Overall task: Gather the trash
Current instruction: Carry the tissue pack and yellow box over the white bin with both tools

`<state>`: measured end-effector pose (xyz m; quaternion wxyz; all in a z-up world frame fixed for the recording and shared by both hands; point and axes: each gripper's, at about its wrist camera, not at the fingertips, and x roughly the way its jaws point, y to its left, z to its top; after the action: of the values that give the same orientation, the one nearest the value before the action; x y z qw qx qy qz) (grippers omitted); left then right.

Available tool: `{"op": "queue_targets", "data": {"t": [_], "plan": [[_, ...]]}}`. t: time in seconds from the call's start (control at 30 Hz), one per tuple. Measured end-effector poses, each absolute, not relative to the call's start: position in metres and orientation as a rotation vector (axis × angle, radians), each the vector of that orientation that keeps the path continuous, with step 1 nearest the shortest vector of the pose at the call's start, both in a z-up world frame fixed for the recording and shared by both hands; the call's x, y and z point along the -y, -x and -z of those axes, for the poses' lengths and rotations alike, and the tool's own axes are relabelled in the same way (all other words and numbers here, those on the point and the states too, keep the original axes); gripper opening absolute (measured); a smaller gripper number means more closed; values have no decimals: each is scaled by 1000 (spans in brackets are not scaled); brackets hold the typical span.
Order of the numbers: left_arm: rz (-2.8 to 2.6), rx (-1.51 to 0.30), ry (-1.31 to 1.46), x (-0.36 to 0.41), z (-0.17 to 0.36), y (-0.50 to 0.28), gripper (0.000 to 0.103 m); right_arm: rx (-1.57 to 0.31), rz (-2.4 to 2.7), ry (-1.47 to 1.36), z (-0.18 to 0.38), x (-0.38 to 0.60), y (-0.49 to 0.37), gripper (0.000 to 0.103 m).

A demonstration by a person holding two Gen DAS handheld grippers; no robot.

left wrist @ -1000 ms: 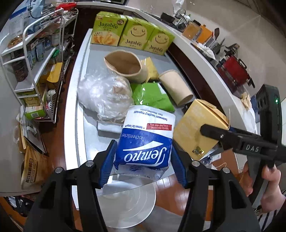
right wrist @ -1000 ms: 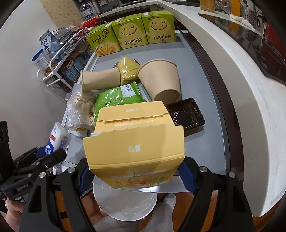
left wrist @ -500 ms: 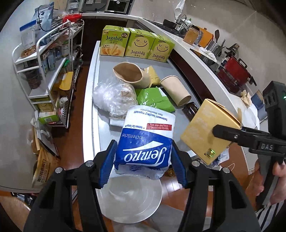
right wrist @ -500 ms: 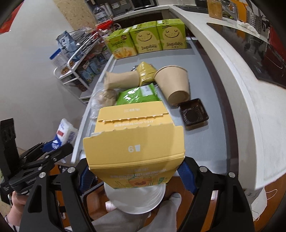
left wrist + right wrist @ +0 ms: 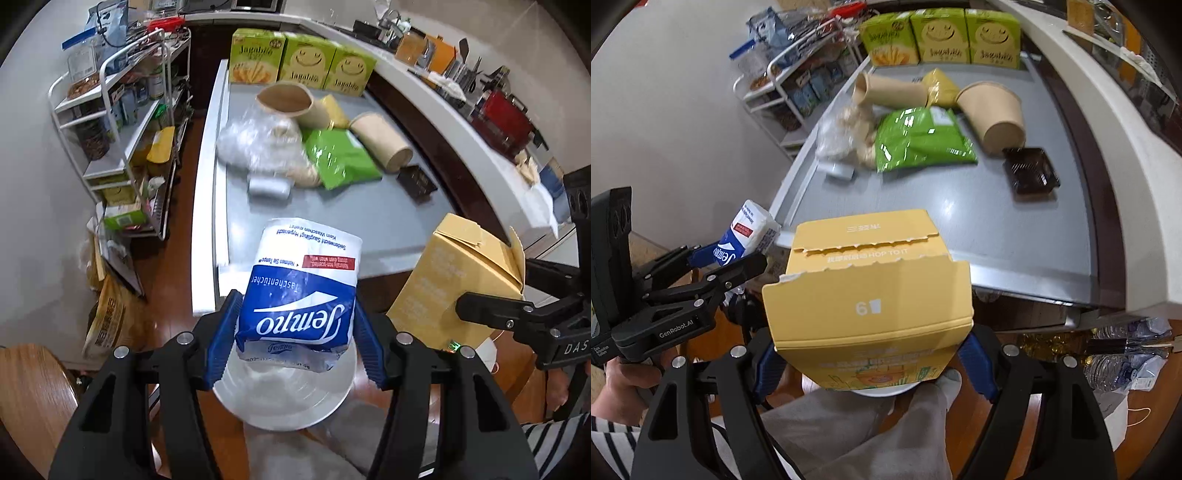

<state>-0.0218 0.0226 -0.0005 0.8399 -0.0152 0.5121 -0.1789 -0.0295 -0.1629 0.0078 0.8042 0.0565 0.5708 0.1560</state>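
Observation:
My left gripper (image 5: 293,343) is shut on a blue and white Tempo tissue pack (image 5: 299,295), held off the table's near end above a round white bin (image 5: 284,395). My right gripper (image 5: 868,358) is shut on a yellow cardboard food box (image 5: 868,295), also off the table's near edge. The box shows in the left wrist view (image 5: 458,280), and the tissue pack in the right wrist view (image 5: 742,236). More trash lies on the grey table (image 5: 369,218): a green snack bag (image 5: 340,158), two paper cups (image 5: 380,142), a clear plastic bag (image 5: 258,144) and a black tray (image 5: 417,181).
Three green Jagabee boxes (image 5: 301,62) stand at the table's far end. A white wire shelf rack (image 5: 122,122) stands left of the table. A raised white counter (image 5: 1126,155) runs along the right. Water bottles (image 5: 1119,365) lie on the floor at the right.
Both grippers have pulled back from the table with their loads. The table and its trash now lie farther off, and the white bin sits under the tissue pack.

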Motion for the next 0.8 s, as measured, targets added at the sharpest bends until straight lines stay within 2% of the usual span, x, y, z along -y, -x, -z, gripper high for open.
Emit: {"op": "queue_targets", "data": {"t": [0.8], "plan": [[382, -1319, -156, -9, 88, 53, 59, -1421, -330, 3, 84, 137, 34, 77]]}}
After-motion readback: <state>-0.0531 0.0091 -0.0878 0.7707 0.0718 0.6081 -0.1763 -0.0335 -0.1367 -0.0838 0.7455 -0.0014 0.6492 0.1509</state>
